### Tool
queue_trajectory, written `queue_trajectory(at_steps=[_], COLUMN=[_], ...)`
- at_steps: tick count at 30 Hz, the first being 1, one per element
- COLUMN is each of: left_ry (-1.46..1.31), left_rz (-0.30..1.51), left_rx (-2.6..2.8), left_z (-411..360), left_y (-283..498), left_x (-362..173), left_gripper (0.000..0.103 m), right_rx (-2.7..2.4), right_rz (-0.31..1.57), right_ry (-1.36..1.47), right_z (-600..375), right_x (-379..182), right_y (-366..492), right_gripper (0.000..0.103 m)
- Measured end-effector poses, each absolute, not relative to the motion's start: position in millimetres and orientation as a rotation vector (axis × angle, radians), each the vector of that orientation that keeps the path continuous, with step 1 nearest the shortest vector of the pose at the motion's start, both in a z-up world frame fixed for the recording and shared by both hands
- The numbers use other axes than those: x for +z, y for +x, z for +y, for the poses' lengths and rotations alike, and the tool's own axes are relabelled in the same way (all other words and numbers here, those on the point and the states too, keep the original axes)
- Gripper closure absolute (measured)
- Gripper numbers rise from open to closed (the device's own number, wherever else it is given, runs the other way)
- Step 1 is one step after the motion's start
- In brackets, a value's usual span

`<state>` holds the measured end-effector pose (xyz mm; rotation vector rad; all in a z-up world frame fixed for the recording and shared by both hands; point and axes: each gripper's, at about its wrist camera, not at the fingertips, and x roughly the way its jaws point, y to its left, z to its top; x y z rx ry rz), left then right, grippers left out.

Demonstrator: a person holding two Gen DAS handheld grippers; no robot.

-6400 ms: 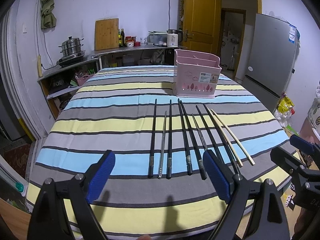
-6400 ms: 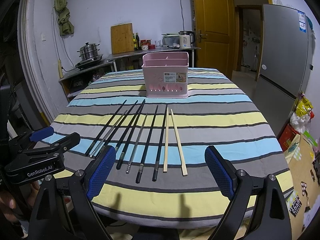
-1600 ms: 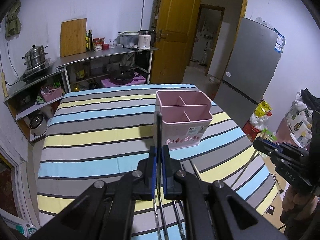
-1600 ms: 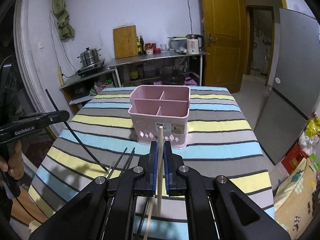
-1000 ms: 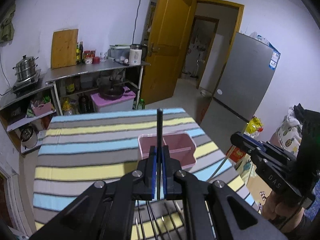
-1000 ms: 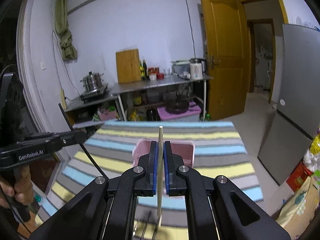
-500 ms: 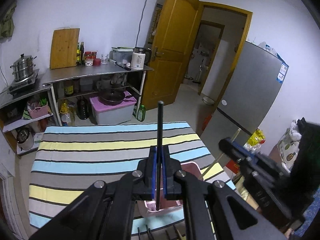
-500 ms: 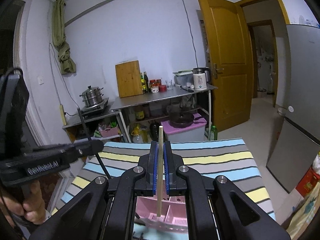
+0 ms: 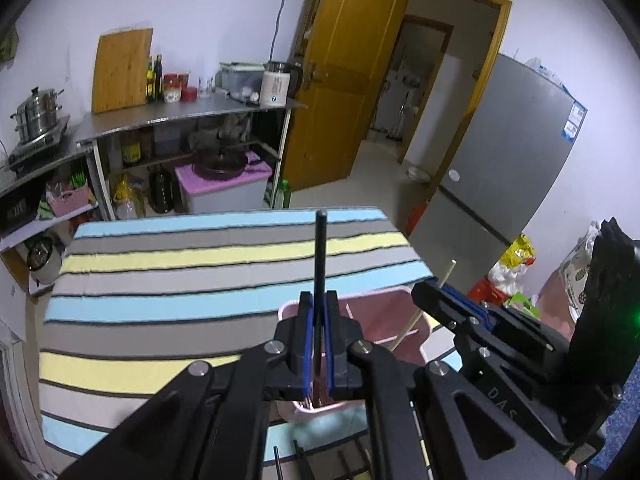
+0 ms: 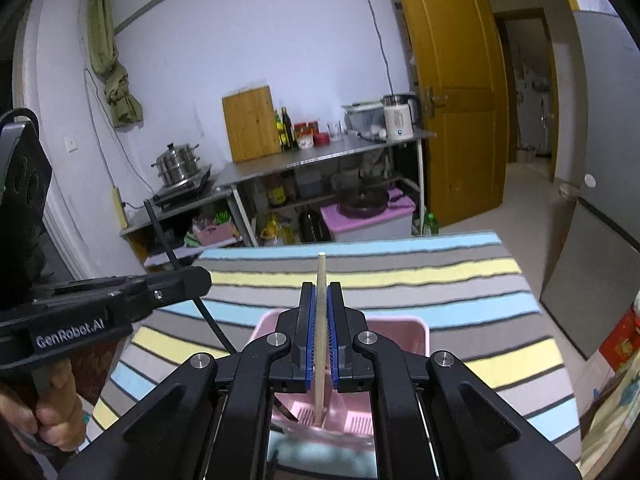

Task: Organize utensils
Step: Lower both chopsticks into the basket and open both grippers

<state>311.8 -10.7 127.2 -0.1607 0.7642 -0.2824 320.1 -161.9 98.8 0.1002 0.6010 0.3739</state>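
Observation:
In the left wrist view my left gripper (image 9: 319,298) is shut on a black chopstick (image 9: 321,248) that stands upright between the blue pads. Its lower end reaches down into the pink utensil holder (image 9: 384,316) just below. In the right wrist view my right gripper (image 10: 320,288) is shut on a pale wooden chopstick (image 10: 321,272). That chopstick's lower end sits inside a compartment of the pink holder (image 10: 404,330). The left gripper (image 10: 196,280) shows there at the left, its black chopstick (image 10: 210,316) slanting into the holder. More dark chopsticks (image 9: 300,458) lie on the cloth.
The holder stands on a table with a striped cloth (image 9: 180,280). Behind the table are a steel shelf (image 9: 180,120) with pots, bottles, a cutting board and a kettle, then a yellow door (image 9: 340,80) and a grey fridge (image 9: 500,160). A hand (image 10: 52,412) grips the left gripper's handle.
Both grippers have come forward and sunk onto the pink holder, which now lies right under the jaws. The lower ends of both chopsticks have gone into it. Both grips are unchanged.

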Motion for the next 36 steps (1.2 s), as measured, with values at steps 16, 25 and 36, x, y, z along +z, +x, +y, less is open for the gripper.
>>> queue_trajectory(at_steps=[16,25,36], left_ry=[-0.165,-0.161,-0.160], left_rz=[0.756,0.706,0.669], left_rx=[-0.262,-0.244,-0.232], left_z=[-5.8,5.3,16.6], left_y=[295.3,245.1,173.7], left_x=[121.0,123.2,105.2], left_gripper=[0.074,0.071,0.071], right_rx=[0.378,0.377,0.367], right_rz=[0.632,0.604,0.635], right_ry=[0.077,0.118,0.133], right_z=[-167.9,-192.2,-218.2], right_x=[90.0,97.1,75.1], right_y=[305.6,252.6,168.0], right_gripper=[0.085,0.067,0.067])
